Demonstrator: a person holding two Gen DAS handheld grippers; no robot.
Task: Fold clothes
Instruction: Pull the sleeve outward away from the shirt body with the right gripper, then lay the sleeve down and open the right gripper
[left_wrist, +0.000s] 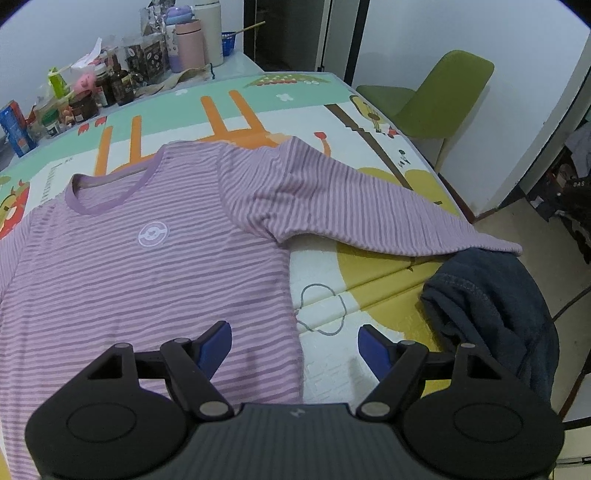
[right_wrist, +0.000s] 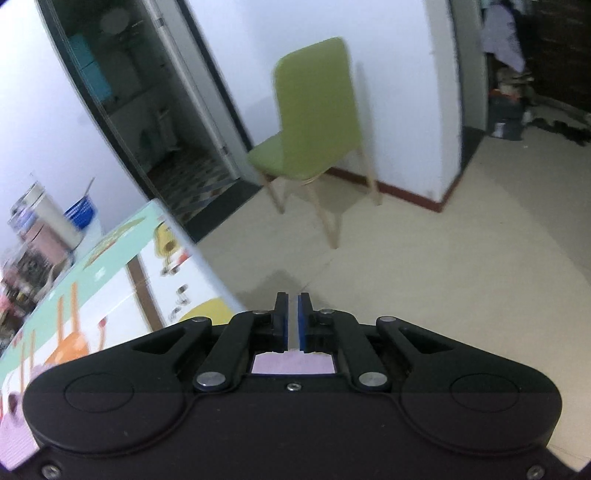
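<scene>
Left wrist view is showing me the purple striped shirt (left_wrist: 147, 266) lying face up on the cartoon play mat (left_wrist: 369, 288), its long sleeve (left_wrist: 369, 206) stretching right to a dark denim garment (left_wrist: 491, 302). I am holding the left gripper (left_wrist: 295, 347) open wide over the shirt's side seam, clasping nothing. The right gripper (right_wrist: 293, 321) is nearly closed, pads (right_wrist: 303, 321) a sliver apart, with nothing visibly pinched. I am judging it best to pinch both layers at the seam

Left wrist overlooks the mat (left_wrist: 332, 96); right faces floor; both see chair (right_wrist: 314, 110).
</scene>
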